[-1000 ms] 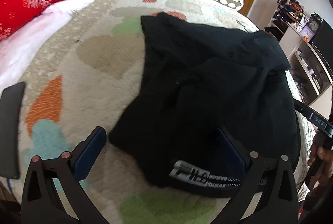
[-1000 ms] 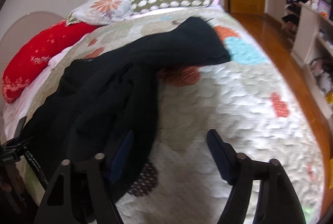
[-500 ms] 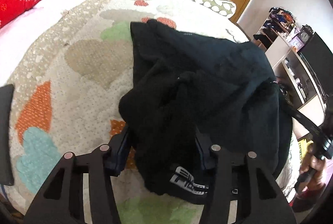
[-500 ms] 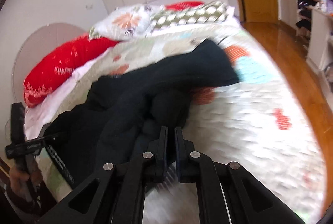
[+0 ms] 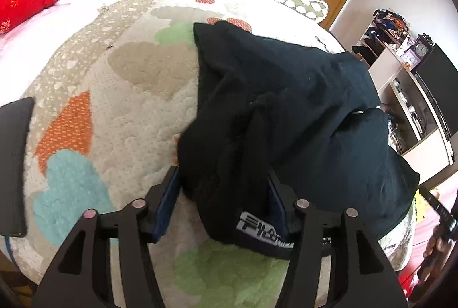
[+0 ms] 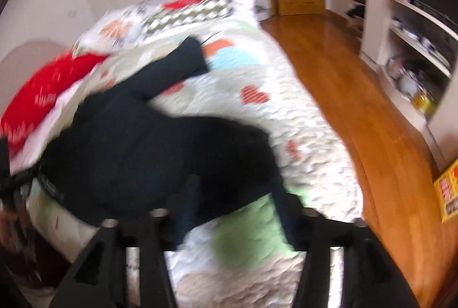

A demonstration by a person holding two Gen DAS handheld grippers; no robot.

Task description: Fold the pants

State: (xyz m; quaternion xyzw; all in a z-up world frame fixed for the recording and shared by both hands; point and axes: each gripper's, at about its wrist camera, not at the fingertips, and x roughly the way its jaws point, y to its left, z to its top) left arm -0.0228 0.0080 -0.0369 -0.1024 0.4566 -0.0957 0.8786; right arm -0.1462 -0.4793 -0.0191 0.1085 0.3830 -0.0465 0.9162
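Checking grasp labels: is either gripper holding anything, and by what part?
Left gripper: fingers either side of the black pants at the bunched waistband end. Right gripper: fingers apart around a fold; too blurred to confirm a hold.

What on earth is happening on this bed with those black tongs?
A person is folding a pair of black pants on a quilted bedspread, using hand-held tongs instead of bare hands. The left tongs straddle a bunched part of the pants near the printed waistband, fingers on either side of the cloth. The right tongs are spread wide around another bunch at the bed's near edge; that view is blurred by motion. The pants are crumpled, not yet neatly folded.
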